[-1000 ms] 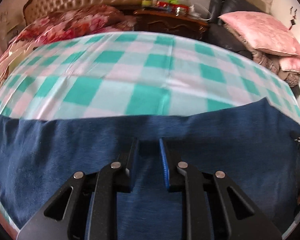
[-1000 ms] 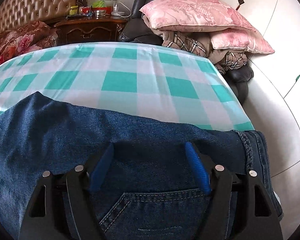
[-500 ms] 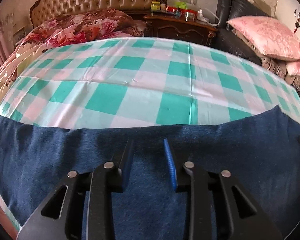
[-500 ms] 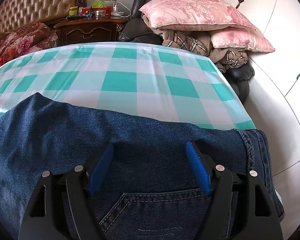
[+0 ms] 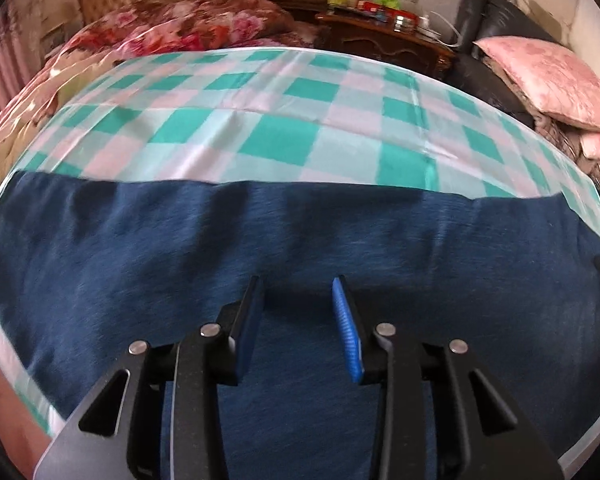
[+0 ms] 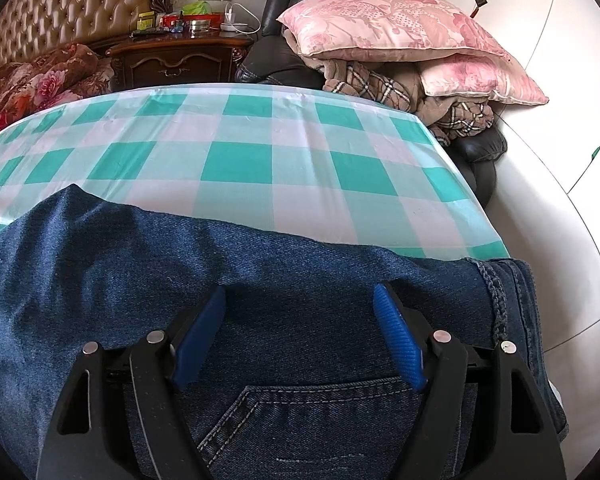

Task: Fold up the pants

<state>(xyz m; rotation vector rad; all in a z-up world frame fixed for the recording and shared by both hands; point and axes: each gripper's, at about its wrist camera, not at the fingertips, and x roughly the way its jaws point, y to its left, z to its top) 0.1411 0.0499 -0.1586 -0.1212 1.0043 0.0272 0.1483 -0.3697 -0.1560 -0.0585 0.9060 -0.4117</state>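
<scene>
The left gripper [image 5: 298, 320] has widened since a second ago; the right gripper [image 6: 300, 332] stays spread. Both are empty above the jeans [image 6: 100, 280], flat along the tablecloth's [image 6: 236, 160] near edge, ready for regrasping.

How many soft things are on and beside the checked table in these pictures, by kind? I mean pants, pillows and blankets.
Pants: 1, the blue jeans on the checked cloth.
Pink pillows: 2, upper and lower.
Plaid blankets: 1, under the pillows.
Floral quilts: 1, on the bed.
Total: 5.
</scene>
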